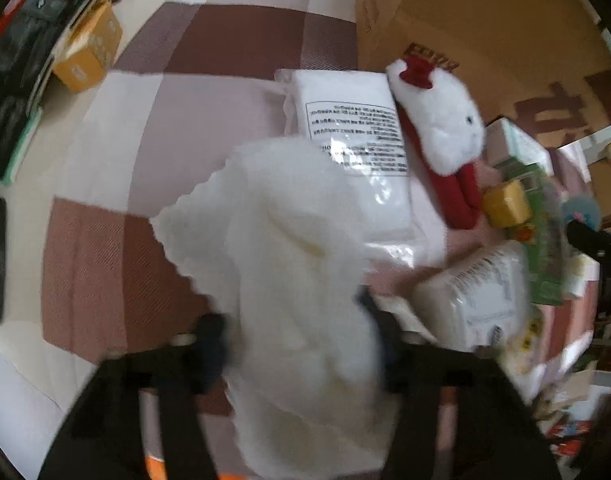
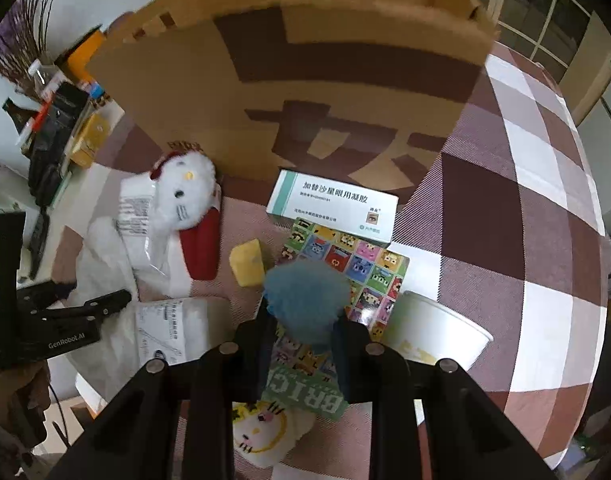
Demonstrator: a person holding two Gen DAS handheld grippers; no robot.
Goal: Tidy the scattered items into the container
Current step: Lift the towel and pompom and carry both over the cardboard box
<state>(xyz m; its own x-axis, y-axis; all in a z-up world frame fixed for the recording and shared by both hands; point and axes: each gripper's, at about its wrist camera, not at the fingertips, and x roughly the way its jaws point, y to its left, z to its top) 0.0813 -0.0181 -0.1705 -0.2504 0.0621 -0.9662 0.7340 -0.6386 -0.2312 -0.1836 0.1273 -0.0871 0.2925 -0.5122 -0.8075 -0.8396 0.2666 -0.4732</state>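
R gripper (image 2: 301,332) clamped on blue pom-pom (image 2: 305,300), held over brick-toy box (image 2: 345,272); cardboard box (image 2: 305,92) lies straight ahead, beyond the jaws. L gripper (image 1: 297,344) pinches white fluffy cloth (image 1: 289,248), w/ box further off, up-right.

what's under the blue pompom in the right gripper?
Under the blue pompom, held by the right gripper, lies the colourful card pack on the checked tablecloth. The pack's middle is covered.
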